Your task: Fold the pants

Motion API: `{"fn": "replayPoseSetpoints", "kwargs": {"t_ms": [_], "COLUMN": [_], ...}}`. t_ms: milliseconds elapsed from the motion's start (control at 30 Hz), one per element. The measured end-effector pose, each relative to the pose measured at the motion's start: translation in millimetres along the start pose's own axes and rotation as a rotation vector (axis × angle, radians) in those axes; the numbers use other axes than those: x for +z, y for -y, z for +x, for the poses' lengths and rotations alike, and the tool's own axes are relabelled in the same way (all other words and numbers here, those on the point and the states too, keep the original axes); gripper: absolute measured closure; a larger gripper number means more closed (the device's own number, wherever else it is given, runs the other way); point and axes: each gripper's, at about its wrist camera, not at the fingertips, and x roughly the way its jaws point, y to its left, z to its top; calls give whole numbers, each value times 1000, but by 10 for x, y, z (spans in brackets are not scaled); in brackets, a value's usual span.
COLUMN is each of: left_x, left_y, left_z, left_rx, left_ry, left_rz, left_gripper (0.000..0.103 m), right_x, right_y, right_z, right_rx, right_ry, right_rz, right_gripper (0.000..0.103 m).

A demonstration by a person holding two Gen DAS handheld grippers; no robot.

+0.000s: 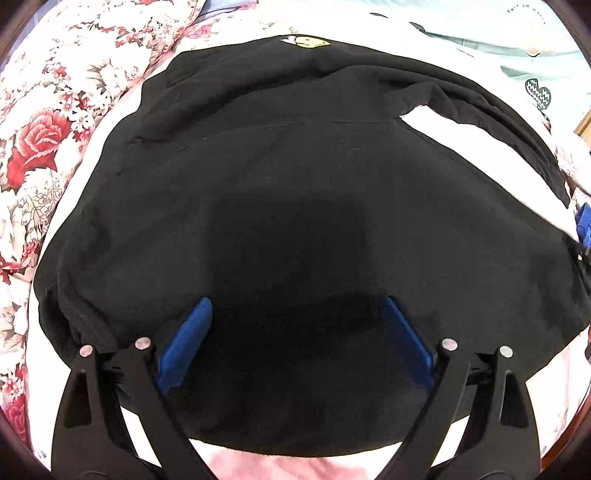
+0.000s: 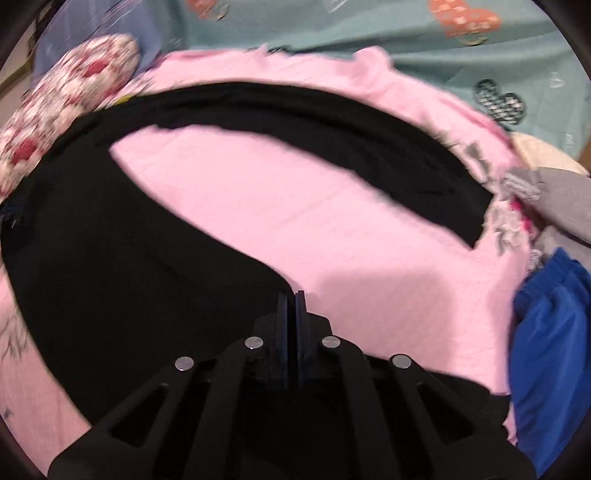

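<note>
The black pants (image 1: 280,184) lie spread on a pink sheet (image 2: 280,206), with a small yellow smiley patch (image 1: 308,41) at the far edge. My left gripper (image 1: 295,314) is open, its blue pads (image 1: 188,339) just above the black cloth near the waist end, holding nothing. In the right wrist view the pants (image 2: 122,266) curve away, one leg (image 2: 332,125) arcing to the far right. My right gripper (image 2: 291,295) is shut at the edge of the nearer leg; its jaws are pressed together, and the cloth between them is hard to see.
A floral quilt (image 1: 40,122) lies at the left. A teal printed sheet (image 2: 369,33) covers the far side. A blue garment (image 2: 550,332) and grey cloth (image 2: 561,203) are piled at the right of the pink sheet. The right wrist view is motion-blurred.
</note>
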Motion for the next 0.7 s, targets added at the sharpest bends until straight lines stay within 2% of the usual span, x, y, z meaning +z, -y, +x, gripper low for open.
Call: {"fn": "replayPoseSetpoints", "kwargs": {"t_ms": [67, 133, 167, 233, 300, 367, 433, 500, 567, 700], "left_x": [21, -81, -88, -71, -84, -66, -54, -38, -63, -79], "left_y": [-21, -20, -31, -34, -75, -121, -132, -96, -50, 37], "left_z": [16, 30, 27, -33, -130, -205, -235, -255, -280, -285], "left_rx": [4, 10, 5, -8, -22, -29, -45, -66, -75, -60], "left_ry": [10, 12, 2, 20, 48, 73, 85, 94, 98, 92], "left_rz": [-2, -1, -3, 4, 3, -3, -11, -8, 11, 47], "left_gripper": [9, 9, 9, 9, 9, 9, 9, 9, 9, 9], "right_x": [76, 73, 76, 113, 90, -8, -140, -311, -422, -538], "right_y": [149, 137, 81, 115, 270, 537, 801, 981, 990, 1039], "right_z": [29, 201, 261, 168, -53, -317, -393, -297, -190, -151], "right_rx": [16, -17, -57, -109, -84, -174, -268, -264, -275, -276], "right_ry": [39, 5, -11, -31, 15, 46, 9, -75, -122, -113], "right_rz": [108, 118, 98, 111, 167, 231, 302, 341, 332, 330], "right_gripper": [100, 95, 81, 65, 65, 63, 63, 63, 63, 62]}}
